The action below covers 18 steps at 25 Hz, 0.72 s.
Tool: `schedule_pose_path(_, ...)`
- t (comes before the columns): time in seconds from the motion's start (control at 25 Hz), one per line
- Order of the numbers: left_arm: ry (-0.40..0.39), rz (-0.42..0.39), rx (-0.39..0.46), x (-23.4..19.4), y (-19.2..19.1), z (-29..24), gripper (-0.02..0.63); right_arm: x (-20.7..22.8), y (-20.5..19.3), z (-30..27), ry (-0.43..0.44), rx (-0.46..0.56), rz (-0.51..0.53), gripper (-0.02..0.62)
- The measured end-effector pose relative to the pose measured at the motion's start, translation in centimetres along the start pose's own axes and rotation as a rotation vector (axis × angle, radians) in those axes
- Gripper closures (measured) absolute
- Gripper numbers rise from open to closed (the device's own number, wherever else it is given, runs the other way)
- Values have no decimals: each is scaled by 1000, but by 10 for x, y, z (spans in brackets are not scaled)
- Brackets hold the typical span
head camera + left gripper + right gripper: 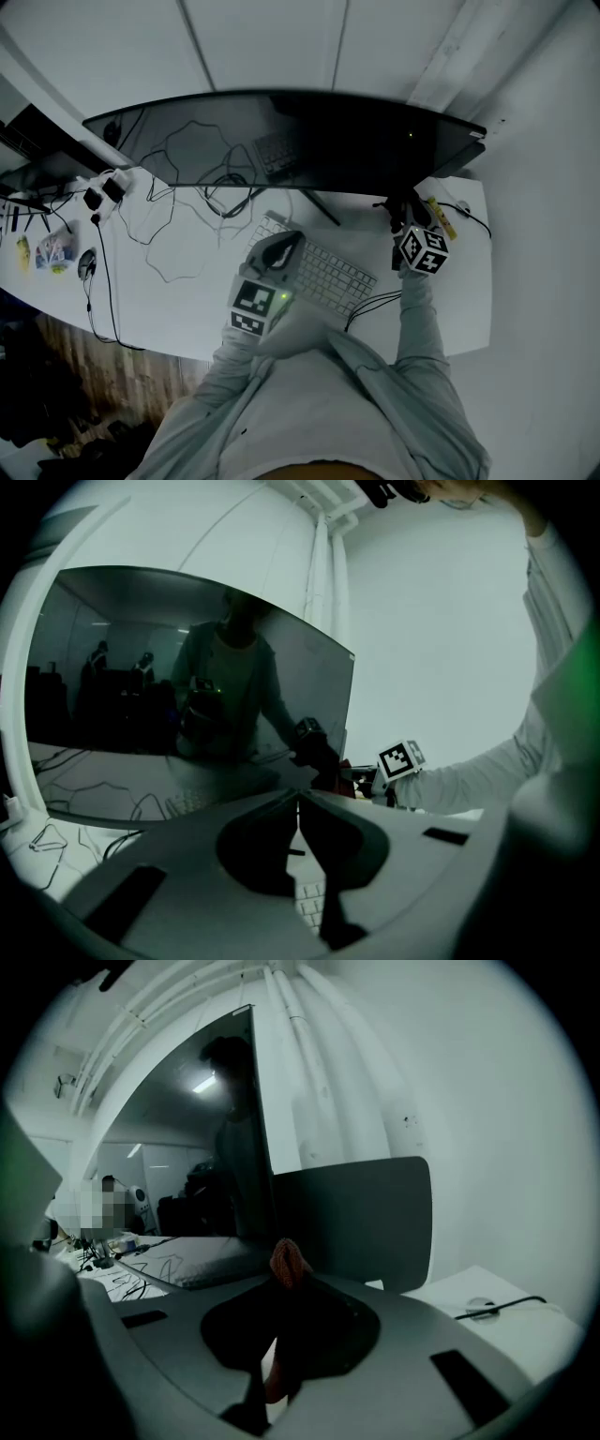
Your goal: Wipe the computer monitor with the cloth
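**Head view.** A wide, curved black computer monitor (281,141) spans the upper middle of the frame and stands on a white desk (169,309). The right gripper (405,214) sits at the screen's lower right corner, close to the glass; I cannot tell whether it touches. The left gripper (278,251) hangs over the white keyboard (323,272) at centre frame, apart from the screen. Loose black cables (178,216) trail over the desk at left. Brown wooden floor (66,375) shows at lower left, and white wall panels (281,37) run along the top.

**Left gripper view.** The jaws are pressed together with nothing between them. The dark, reflective screen fills the upper left.

**Right gripper view.** The jaws are clamped on a small orange-red knitted cloth (286,1262). A tuft of it stands above the tips at centre frame. The screen edge lies just beyond, at upper left.

**Judgement.** The wipe looks about to start at the right end.
- Present the tuft to the glass, not the hard jaw tips.
- Use light, even pressure and long overlapping passes leftward.
- Check for smears by reflection, since the screen is dark.
- Keep the left gripper off the keys.
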<state>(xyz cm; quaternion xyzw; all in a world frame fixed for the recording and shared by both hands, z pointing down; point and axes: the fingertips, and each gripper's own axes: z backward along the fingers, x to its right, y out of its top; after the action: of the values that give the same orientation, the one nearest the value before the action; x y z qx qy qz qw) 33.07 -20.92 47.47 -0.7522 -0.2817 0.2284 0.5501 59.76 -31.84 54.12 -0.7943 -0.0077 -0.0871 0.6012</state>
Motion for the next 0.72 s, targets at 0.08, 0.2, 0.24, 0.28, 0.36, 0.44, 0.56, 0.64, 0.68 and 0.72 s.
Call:
schedule_pose_path(0.08, -1, 0, 10, 1, 3, 2, 584, -2, 13, 3, 11, 23, 11, 558)
schedule_pose_path(0.2, -8, -4, 29, 7, 8, 5, 584, -6, 31, 10, 18, 45, 76, 557)
schedule_pose_path(0.24, -10, -7, 34, 10, 10, 6, 584, -7, 38, 13, 20, 53, 100, 558)
schedule_pose_path(0.28, -13, -10, 39, 12, 12, 7, 584, -9, 44, 16, 24, 63, 122, 558)
schedule_pose_path(0.36, -18, -15, 48, 18, 15, 9, 584, -11, 59, 21, 29, 86, 159, 558)
schedule_pose_path(0.44, -26, -20, 58, 23, 19, 9, 584, -14, 74, 26, 30, 109, 186, 558)
schedule_pose_path(0.56, -38, -17, 72, 31, 24, 13, 584, -18, 96, 35, 36, 147, 187, 558)
schedule_pose_path(0.64, -42, -11, 80, 36, 26, 16, 584, -22, 109, 40, 40, 174, 186, 557)
schedule_pose_path(0.68, -44, -14, 84, 38, 27, 16, 584, -23, 115, 43, 40, 186, 189, 558)
schedule_pose_path(0.72, -47, -18, 87, 41, 29, 17, 584, -24, 122, 45, 38, 196, 194, 557)
